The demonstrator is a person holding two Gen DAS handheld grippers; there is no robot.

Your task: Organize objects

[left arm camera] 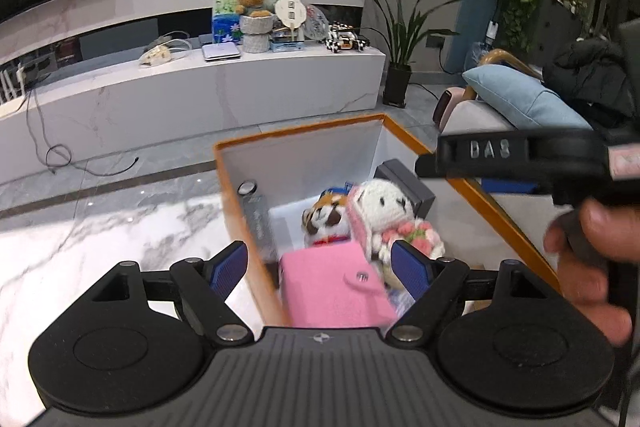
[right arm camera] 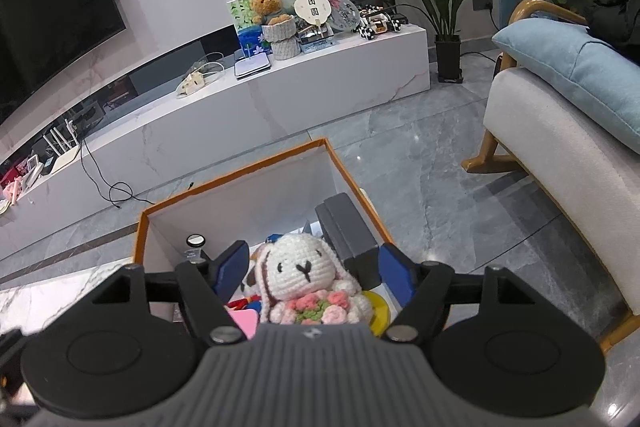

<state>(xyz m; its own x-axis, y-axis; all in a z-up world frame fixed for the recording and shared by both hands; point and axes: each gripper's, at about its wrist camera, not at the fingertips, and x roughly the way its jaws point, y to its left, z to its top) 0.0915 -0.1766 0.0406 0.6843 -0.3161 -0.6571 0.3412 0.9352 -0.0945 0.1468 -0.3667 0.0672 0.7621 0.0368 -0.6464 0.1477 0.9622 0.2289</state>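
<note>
An orange-rimmed white box (left arm camera: 296, 137) (right arm camera: 236, 179) sits at the edge of a marble table. Inside it are a white crocheted bunny with pink flowers (left arm camera: 390, 215) (right arm camera: 308, 279), a tiger plush (left arm camera: 326, 221), a pink wallet (left arm camera: 336, 287) (right arm camera: 244, 321), a grey case (left arm camera: 404, 183) (right arm camera: 348, 235) and a dark bottle with a silver cap (left arm camera: 254, 207) (right arm camera: 195, 243). My left gripper (left arm camera: 320, 267) is open above the wallet, not touching it. My right gripper (right arm camera: 308, 267) is open with the bunny between its fingers, not squeezed; its body also shows in the left wrist view (left arm camera: 520, 155).
A white marble TV bench (left arm camera: 192, 87) (right arm camera: 280, 95) with a teddy bear, fan and toys stands behind. A cream armchair with a blue cushion (right arm camera: 568, 75) is on the right. A potted plant (left arm camera: 400, 39) stands by the wall. Cables lie on the grey floor.
</note>
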